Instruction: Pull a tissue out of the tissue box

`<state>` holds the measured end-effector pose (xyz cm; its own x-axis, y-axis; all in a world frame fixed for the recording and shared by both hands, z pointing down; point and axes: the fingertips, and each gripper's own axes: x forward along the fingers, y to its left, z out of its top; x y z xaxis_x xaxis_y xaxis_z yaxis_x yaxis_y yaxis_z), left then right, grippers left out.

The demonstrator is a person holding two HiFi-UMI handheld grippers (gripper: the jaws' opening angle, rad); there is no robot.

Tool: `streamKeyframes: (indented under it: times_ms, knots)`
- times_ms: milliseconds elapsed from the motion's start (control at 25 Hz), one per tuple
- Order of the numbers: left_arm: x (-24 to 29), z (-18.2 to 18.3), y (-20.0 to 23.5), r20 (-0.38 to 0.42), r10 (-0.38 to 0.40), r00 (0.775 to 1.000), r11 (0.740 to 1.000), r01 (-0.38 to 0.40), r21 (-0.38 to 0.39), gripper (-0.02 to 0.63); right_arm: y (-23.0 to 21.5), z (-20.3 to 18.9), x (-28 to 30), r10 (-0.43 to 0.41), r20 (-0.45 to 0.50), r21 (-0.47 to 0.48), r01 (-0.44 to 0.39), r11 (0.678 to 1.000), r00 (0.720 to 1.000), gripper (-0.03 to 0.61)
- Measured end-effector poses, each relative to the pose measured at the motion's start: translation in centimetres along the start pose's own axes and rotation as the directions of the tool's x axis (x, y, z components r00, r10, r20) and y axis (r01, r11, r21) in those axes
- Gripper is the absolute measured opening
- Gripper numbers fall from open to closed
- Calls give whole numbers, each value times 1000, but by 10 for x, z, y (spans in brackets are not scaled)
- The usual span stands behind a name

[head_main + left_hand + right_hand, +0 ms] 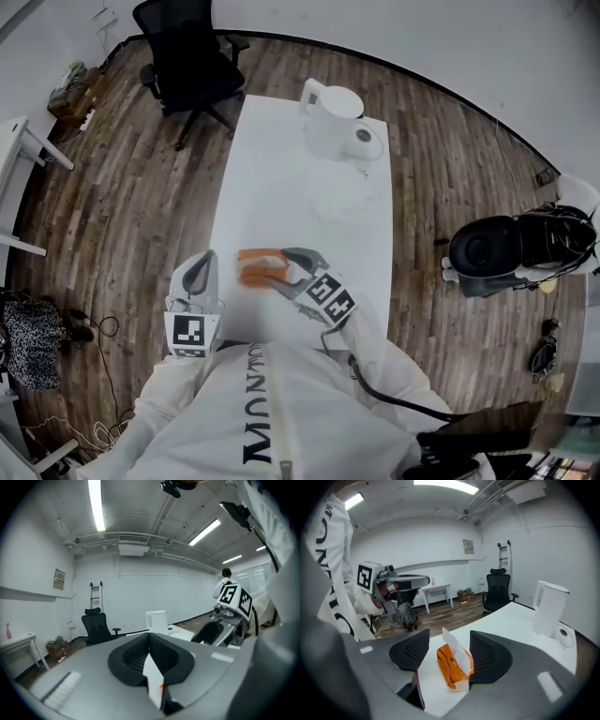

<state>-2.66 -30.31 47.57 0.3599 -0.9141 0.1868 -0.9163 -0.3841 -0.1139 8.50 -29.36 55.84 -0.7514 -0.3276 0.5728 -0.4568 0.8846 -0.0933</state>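
An orange tissue pack (pixel 251 265) lies on the white table (pixel 281 169) close to its near end. In the right gripper view the pack (pixel 451 666) sits between the jaws with a white tissue (pixel 457 649) standing up out of its top. My right gripper (pixel 450 638) is open, its pads on either side of the pack and not pressing it; from above this gripper (pixel 274 269) reaches in from the right. My left gripper (pixel 202 269) hangs at the table's left edge, apart from the pack. Its jaws (pixel 150 637) meet at the tips, with only a thin white sliver behind them.
A white kettle (pixel 330 120) and a small white round thing (pixel 364 141) stand at the table's far end. A pale crumpled thing (pixel 342 202) lies mid-table. A black office chair (pixel 192 66) is beyond the far left corner, and a black round unit (pixel 487 251) sits on the floor to the right.
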Motion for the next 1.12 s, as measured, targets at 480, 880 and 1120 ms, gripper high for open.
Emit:
streamKeyframes:
  times_ms: [480,880,1120]
  knots:
    - [-4,-6,-2,0,17,1000,1000,-17,-26,-2,-2,-35,50,81,-266,-180,-132,975,961,270]
    - [-5,-13,-4,-21,18,1000,999,-19,-38,-2,-10,-51,67,90,-341,-196,-165,967,936,174]
    - [-3,-21,-8,-30,14,999,997,-16,-77,-2,-16,-50,66,61,-324,-187,-127,974,944,76]
